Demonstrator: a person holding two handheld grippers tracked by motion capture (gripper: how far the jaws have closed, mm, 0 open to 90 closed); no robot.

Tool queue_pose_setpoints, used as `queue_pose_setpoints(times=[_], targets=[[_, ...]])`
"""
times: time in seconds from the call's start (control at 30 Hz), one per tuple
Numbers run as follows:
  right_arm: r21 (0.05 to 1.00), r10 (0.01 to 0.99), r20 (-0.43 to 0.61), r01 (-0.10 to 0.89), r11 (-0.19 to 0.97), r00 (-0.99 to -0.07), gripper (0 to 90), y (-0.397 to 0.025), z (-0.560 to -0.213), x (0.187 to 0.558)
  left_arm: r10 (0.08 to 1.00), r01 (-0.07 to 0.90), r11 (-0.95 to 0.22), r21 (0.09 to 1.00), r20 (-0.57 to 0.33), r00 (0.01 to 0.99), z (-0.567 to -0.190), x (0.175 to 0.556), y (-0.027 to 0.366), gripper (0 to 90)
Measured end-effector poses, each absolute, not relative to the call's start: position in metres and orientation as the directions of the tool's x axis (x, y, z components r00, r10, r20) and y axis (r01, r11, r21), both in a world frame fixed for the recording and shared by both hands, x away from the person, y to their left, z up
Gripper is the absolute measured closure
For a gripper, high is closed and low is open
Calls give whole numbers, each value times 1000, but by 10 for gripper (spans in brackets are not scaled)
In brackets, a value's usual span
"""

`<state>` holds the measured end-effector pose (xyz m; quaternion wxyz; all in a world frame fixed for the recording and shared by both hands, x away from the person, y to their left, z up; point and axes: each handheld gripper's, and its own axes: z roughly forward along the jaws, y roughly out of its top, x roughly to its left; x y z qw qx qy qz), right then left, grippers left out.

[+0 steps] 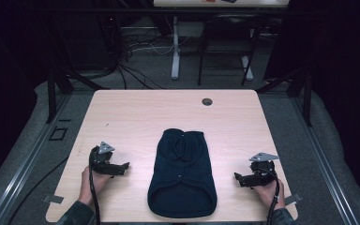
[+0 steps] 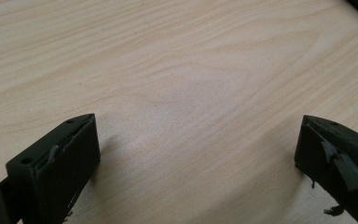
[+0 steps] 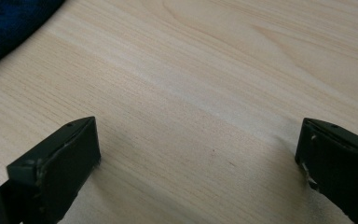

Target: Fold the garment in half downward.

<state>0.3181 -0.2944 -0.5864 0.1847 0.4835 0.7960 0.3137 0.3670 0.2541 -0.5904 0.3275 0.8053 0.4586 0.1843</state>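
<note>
Clearly, the work has not started yet: both grippers rest on the table [image 1: 122, 112] with nothing held. The left gripper [image 1: 123, 167] lies at about 8 o'clock from the table centre, in the person's left hand [image 1: 93, 183], and its jaws point toward the middle. The right gripper [image 1: 238, 178] lies at about 4 o'clock, in the right hand [image 1: 268, 191], and it also points inward. Between them, well apart from each, is the dark blue garment [image 1: 183, 173]. It lies flat, with its wide hem near the front edge at 6 o'clock and its narrower end toward the centre.

I judge that the step in hand is the approach. The next move asks each gripper to travel inward and take an edge of the cloth, probably low against the wood, because the fabric is thin.

Each gripper view shows what the high view cannot: the jaws stand wide apart, with bare wood between them. In the right gripper view a corner of the garment [image 3: 9, 23] appears at 10 o'clock. Farther off, the high view shows a round hole [image 1: 207, 101] near the far edge at 12 o'clock.
</note>
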Motion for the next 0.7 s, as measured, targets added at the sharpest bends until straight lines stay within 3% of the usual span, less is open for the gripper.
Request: queue_pose_setpoints(times=[0.6,0.7], targets=[[664,881,-5,657,357,-473,0,-296,-585,320,862,612,-358,705,-2,508,-591,367,254,2],[655,883,-11,664,361,-470,0,-295,-583,320,864,602,-352,717,1,504,-590,367,256,49]])
